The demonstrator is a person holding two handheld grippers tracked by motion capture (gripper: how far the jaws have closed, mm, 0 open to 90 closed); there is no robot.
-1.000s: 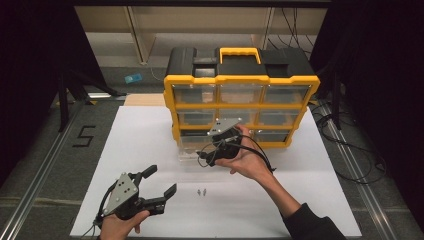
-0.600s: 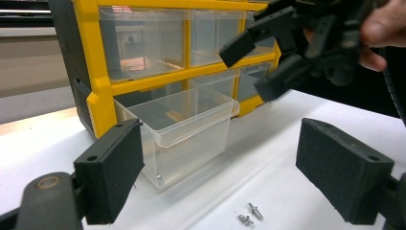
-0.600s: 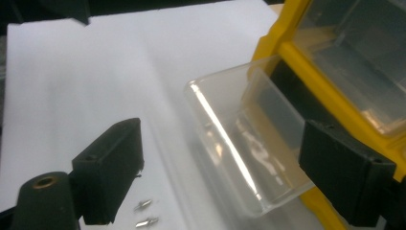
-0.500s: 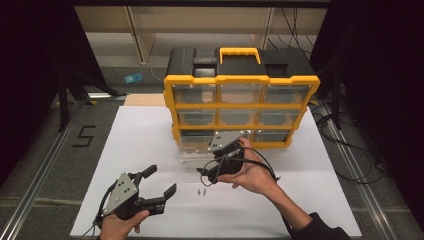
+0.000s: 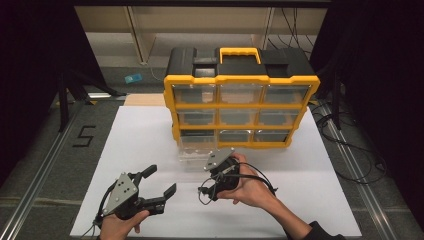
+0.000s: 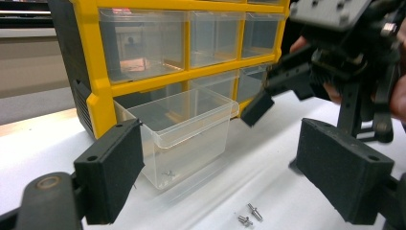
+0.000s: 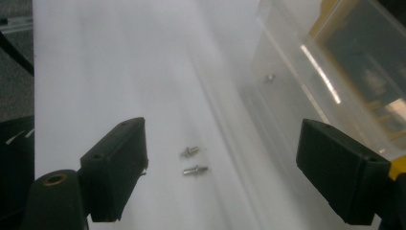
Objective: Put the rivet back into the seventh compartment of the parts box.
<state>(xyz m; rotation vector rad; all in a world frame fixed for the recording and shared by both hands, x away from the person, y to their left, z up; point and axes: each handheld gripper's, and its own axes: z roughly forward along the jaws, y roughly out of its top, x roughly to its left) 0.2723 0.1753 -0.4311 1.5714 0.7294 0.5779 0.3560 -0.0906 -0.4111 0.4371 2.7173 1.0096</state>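
Observation:
Two small metal screws [image 7: 191, 161] lie side by side on the white table sheet [image 5: 140, 145], just in front of a clear plastic drawer [image 6: 186, 129] pulled out of the yellow and black organizer [image 5: 240, 100]. One more screw [image 6: 167, 175] lies inside that drawer. My right gripper [image 7: 232, 167] hovers open over the two screws, jaws wide on either side of them and nothing held. In the high view the right gripper [image 5: 206, 186] points down and left, just in front of the drawer. My left gripper [image 5: 159, 181] rests open near the table's front left, aimed at the drawer and the screws [image 6: 249, 218].
The organizer has three rows of clear drawers [image 6: 143, 43] and a yellow handle [image 5: 240, 51] on top. Cables [image 5: 350, 150] trail on the floor at the right. A metal rail [image 5: 40, 175] runs along the table's left side.
My right gripper has drawn back from the pulled-out drawer, down and toward the person, and now hangs over the two screws. The left gripper has not moved.

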